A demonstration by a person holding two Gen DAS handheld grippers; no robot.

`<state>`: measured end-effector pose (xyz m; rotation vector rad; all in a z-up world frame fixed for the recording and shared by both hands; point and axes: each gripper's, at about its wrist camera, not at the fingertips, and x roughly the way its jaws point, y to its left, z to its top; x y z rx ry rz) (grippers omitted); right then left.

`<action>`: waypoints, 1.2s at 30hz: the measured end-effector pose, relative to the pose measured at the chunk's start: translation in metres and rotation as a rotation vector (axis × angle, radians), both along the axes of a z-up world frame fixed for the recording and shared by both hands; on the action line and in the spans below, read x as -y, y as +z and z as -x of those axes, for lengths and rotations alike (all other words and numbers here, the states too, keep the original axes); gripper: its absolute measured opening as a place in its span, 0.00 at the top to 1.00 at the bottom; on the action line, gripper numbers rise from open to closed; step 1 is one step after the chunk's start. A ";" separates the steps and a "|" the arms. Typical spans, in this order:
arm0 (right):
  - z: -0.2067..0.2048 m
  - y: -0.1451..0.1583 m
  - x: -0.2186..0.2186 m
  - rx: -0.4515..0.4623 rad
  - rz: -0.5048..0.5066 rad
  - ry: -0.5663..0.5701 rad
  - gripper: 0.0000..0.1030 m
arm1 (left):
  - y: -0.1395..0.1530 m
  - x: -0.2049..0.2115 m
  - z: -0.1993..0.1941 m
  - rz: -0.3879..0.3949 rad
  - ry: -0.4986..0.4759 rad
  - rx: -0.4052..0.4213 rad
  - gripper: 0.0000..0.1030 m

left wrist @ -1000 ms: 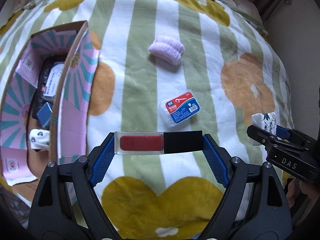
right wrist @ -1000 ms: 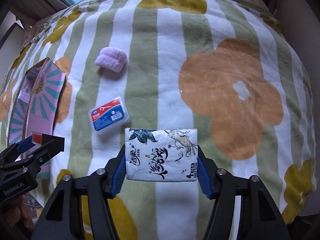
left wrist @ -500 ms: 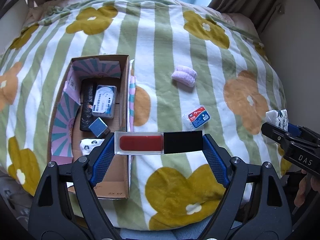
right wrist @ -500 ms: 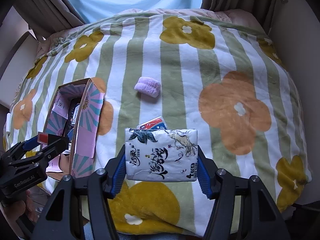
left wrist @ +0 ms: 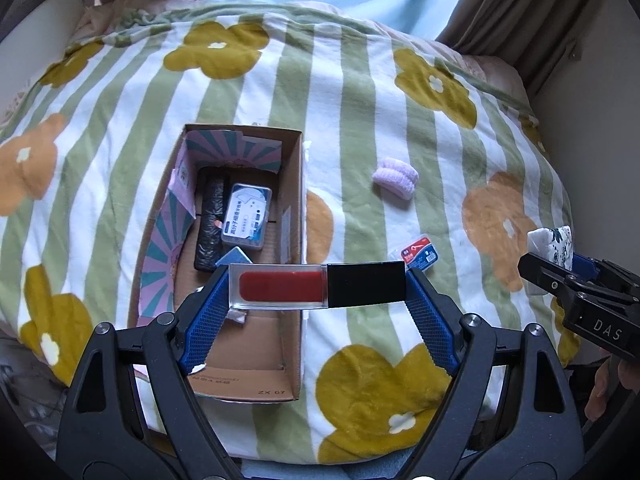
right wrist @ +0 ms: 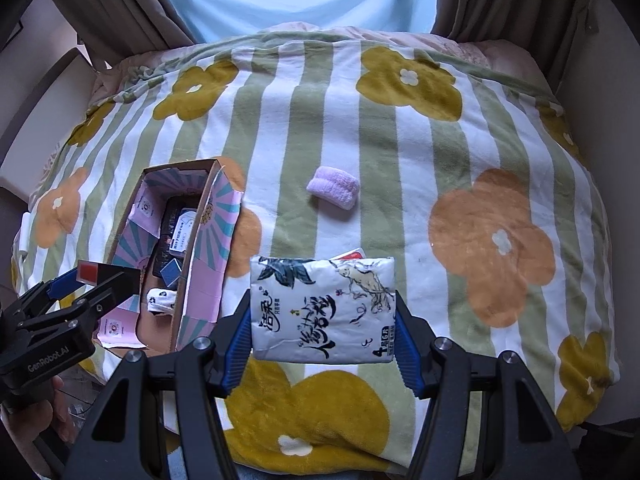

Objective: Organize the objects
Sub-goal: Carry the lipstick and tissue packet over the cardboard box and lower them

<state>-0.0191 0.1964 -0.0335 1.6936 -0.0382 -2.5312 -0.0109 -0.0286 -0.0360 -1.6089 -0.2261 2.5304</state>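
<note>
My left gripper (left wrist: 316, 292) is shut on a clear tube of red lip gloss with a black cap (left wrist: 316, 286), held high above the near end of an open cardboard box (left wrist: 294, 184). The box holds a black pack, a white plastic case (left wrist: 247, 216) and small items. My right gripper (right wrist: 322, 316) is shut on a white tissue pack (right wrist: 322, 312), held high over the blanket right of the box (right wrist: 212, 240). A pink rolled cloth (left wrist: 396, 178) (right wrist: 334, 190) and a small red-and-blue floss box (left wrist: 420, 254) lie on the blanket.
The bed is covered by a green-striped flowered blanket (left wrist: 360, 100). Curtains (right wrist: 120, 20) and a bright window stand behind it. A wall (left wrist: 600, 120) borders the right side. The right gripper (left wrist: 576, 292) shows at the left view's right edge.
Both grippers have risen well above the bed with their objects. The left one has shifted left, so the box now lies under it.
</note>
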 end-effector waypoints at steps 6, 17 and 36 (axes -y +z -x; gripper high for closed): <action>0.024 0.008 0.039 -0.024 0.008 0.117 0.44 | 0.002 0.036 -0.003 -0.001 0.095 -0.004 0.19; 0.084 -0.004 0.133 -0.011 -0.018 0.444 0.44 | -0.027 0.089 -0.019 -0.026 0.290 0.063 0.19; 0.137 -0.142 0.246 0.185 -0.042 0.831 0.44 | -0.149 0.076 -0.026 -0.046 0.410 0.287 0.19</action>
